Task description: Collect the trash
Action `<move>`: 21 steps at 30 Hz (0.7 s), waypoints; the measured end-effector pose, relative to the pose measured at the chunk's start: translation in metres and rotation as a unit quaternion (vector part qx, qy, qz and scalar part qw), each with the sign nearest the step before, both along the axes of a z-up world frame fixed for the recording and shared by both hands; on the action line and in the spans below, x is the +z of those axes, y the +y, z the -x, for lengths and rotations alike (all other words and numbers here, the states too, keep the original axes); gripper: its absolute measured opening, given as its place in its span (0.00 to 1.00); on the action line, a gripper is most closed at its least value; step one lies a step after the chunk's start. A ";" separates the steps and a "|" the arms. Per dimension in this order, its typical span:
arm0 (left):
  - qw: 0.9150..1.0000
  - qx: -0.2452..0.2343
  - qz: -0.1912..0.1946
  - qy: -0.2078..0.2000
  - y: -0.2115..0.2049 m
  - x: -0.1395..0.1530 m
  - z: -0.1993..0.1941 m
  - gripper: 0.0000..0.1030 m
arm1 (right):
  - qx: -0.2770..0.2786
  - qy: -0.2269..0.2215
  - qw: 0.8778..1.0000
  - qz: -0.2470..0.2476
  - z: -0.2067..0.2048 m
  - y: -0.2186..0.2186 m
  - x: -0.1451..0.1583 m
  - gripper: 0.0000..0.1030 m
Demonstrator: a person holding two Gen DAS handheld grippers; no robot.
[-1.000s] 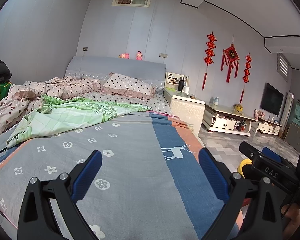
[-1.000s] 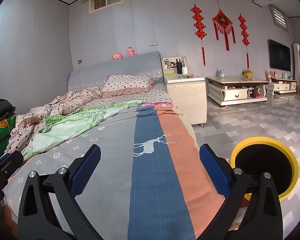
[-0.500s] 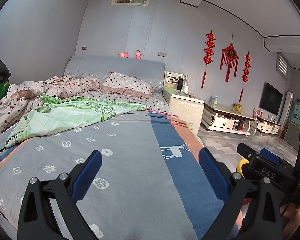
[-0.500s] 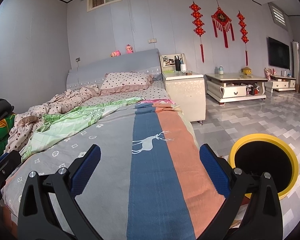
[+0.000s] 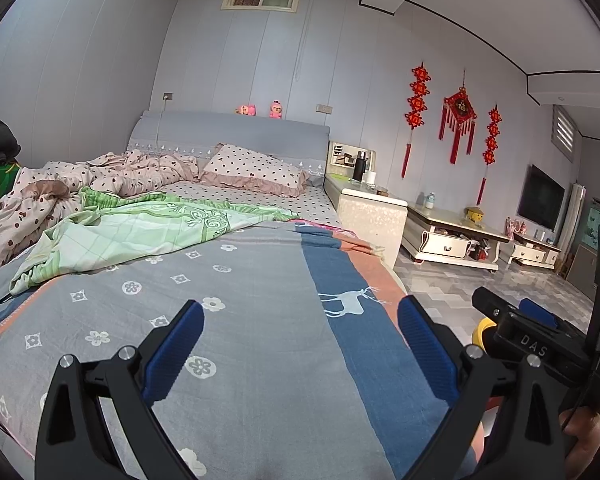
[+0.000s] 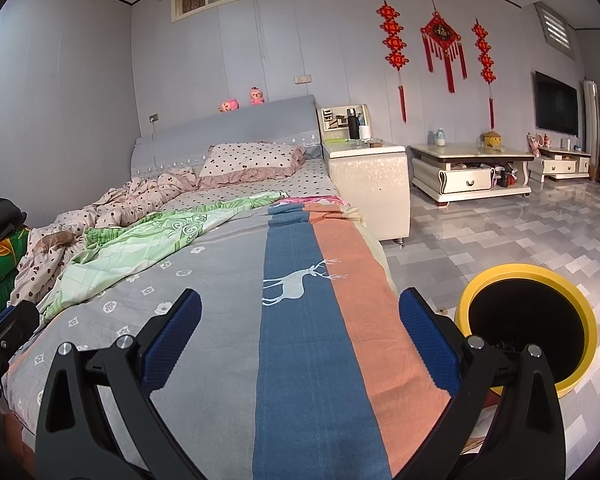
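Right wrist only: whole yellow-rimmed bin (image 6: 528, 320) beside bed (image 6: 228, 280).

Right tongs (image 6: 300, 316) hide the yellow bin's (image 6: 580, 376) near rim.

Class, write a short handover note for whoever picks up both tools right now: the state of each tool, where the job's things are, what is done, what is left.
Left tool: open, empty, over the foot of the bed.
Right tool: open, empty, over the bed's floor-side edge.
Bin: yellow rim, on the floor beside the bed, to the right of the right tool; its dark inside shows no contents.
Done: nothing visibly collected.
Left: no trash shows on the bed; find it, pick it up, drop it in the bin.
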State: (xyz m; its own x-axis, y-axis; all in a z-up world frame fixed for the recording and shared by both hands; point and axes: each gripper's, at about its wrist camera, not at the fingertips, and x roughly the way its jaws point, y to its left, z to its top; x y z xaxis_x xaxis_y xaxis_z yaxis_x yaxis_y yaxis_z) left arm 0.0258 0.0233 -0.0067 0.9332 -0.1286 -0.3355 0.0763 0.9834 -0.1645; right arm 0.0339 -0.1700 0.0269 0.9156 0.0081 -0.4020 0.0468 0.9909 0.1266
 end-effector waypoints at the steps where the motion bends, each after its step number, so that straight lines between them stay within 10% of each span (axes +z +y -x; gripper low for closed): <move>1: 1.000 -0.001 0.000 0.001 0.000 0.000 0.000 0.91 | 0.000 0.000 1.000 0.000 0.000 0.000 0.000 0.92; 21: 1.000 -0.007 -0.002 0.003 -0.002 -0.001 -0.001 0.91 | -0.005 0.006 1.000 -0.006 -0.002 0.000 -0.004 0.92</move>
State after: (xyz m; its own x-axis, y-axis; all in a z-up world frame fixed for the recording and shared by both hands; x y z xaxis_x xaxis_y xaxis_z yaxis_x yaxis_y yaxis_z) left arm 0.0270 0.0212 -0.0077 0.9291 -0.1412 -0.3417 0.0900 0.9828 -0.1615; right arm 0.0363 -0.1702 0.0224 0.9105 0.0034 -0.4136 0.0589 0.9887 0.1377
